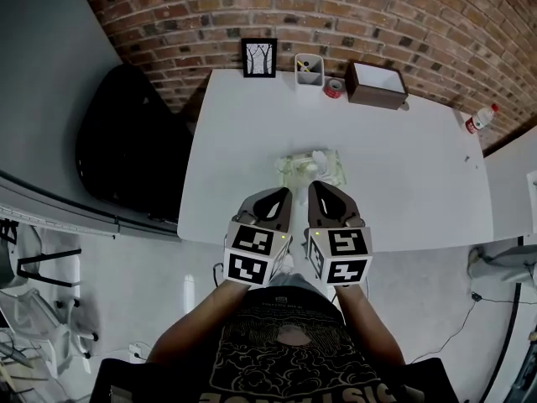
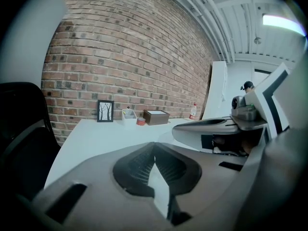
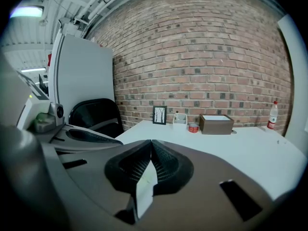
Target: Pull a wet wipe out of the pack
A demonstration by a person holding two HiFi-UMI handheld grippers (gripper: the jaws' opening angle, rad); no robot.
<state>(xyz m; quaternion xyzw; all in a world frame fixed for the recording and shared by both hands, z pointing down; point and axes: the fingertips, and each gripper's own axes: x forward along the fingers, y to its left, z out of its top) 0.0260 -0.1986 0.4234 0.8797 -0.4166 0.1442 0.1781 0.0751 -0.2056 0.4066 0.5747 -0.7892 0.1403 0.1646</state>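
Observation:
The wet wipe pack (image 1: pixel 312 168) lies near the middle of the white table (image 1: pixel 419 191), pale green, with a white wipe sticking up from its top. My left gripper (image 1: pixel 282 195) and right gripper (image 1: pixel 316 189) hover side by side just short of the pack, over the table's front edge. Both are shut with nothing between the jaws. The left gripper view shows its jaws (image 2: pixel 154 146) closed tip to tip, and the right gripper view shows the same (image 3: pixel 151 144). The pack is hidden in both gripper views.
Along the brick wall stand a framed picture (image 1: pixel 259 58), a white holder (image 1: pixel 309 67), a red tape roll (image 1: pixel 333 88) and a brown box (image 1: pixel 376 83). A bottle (image 1: pixel 480 119) sits at the far right. A black chair (image 1: pixel 126 145) is left of the table.

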